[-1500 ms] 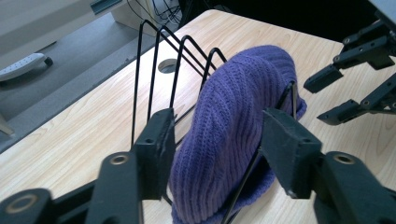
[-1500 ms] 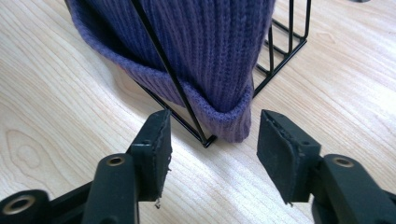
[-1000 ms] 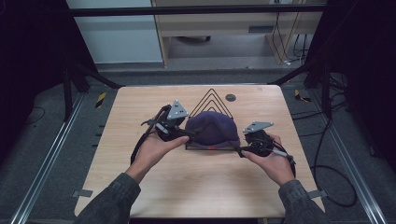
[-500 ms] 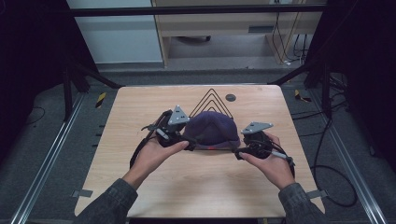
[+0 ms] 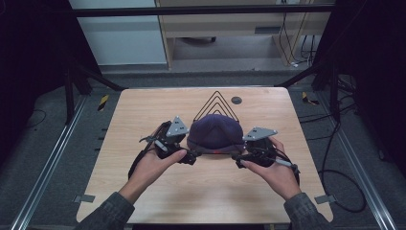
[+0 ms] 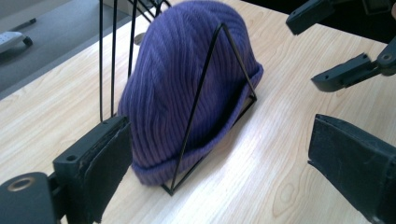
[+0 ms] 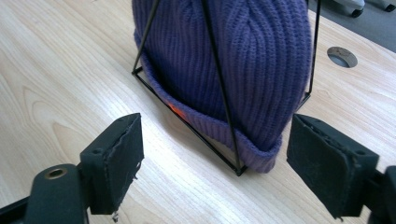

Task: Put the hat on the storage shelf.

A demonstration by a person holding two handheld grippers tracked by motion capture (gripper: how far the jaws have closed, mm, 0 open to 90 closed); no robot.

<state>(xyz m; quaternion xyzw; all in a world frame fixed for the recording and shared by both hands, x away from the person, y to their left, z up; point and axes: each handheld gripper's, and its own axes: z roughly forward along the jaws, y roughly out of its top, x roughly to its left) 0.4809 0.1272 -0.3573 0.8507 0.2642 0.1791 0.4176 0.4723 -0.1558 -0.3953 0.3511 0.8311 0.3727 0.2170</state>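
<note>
A purple ribbed beanie [image 5: 214,132] sits over a black wire triangle rack [image 5: 216,98] in the middle of the wooden table [image 5: 143,110]. My left gripper [image 5: 189,157] is at the beanie's left rim and my right gripper [image 5: 238,160] at its right rim. Both have just been opening. In the left gripper view the gripper [image 6: 224,154] stands wide open; the beanie [image 6: 187,79] and a rack wire [image 6: 205,79] lie just ahead, untouched. In the right gripper view the gripper [image 7: 219,158] is open too, with the beanie's folded rim [image 7: 243,140] just beyond its pads.
A small dark round hole [image 5: 236,100] lies in the tabletop behind the rack, also in the right gripper view [image 7: 342,56]. The right gripper's jaws [image 6: 345,70] show at the top right of the left gripper view. Black frame rails and cables surround the table.
Both grippers' jaws have spread wider at the beanie's sides. The left hand has sunk a little and the right hand has risen a little. The beanie stays on the rack.
</note>
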